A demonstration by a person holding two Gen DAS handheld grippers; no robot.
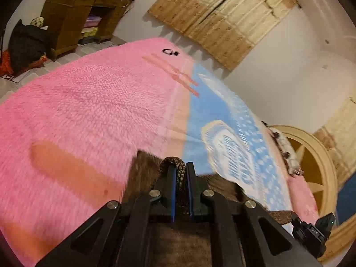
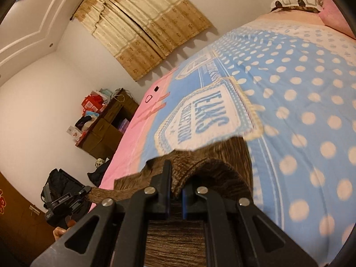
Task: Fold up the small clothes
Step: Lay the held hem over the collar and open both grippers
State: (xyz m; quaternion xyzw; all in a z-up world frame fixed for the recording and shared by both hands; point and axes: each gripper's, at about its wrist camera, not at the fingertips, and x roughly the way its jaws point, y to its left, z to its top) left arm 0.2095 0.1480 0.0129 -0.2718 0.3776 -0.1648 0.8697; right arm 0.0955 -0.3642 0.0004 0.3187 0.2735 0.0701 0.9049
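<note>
A small brown knitted garment [image 1: 142, 173] hangs between both grippers above the bed. My left gripper [image 1: 180, 166] is shut on a bunched edge of it, with cloth pinched between the blue pads. My right gripper [image 2: 175, 173] is shut on another edge of the same garment [image 2: 224, 153], which drapes over and hides its right finger. The left gripper [image 2: 64, 202] shows at the lower left of the right wrist view, with brown cloth stretched towards it. The right gripper's body shows at the lower right edge of the left wrist view.
The bed carries a fluffy pink blanket [image 1: 77, 111] and a blue polka-dot cover [image 2: 300, 102]. Small dark items [image 1: 170, 52] lie at the far edge. A wooden desk [image 1: 73, 15], a black bag [image 1: 26, 44], curtains [image 2: 142, 26] and a headboard [image 1: 311, 160] surround it.
</note>
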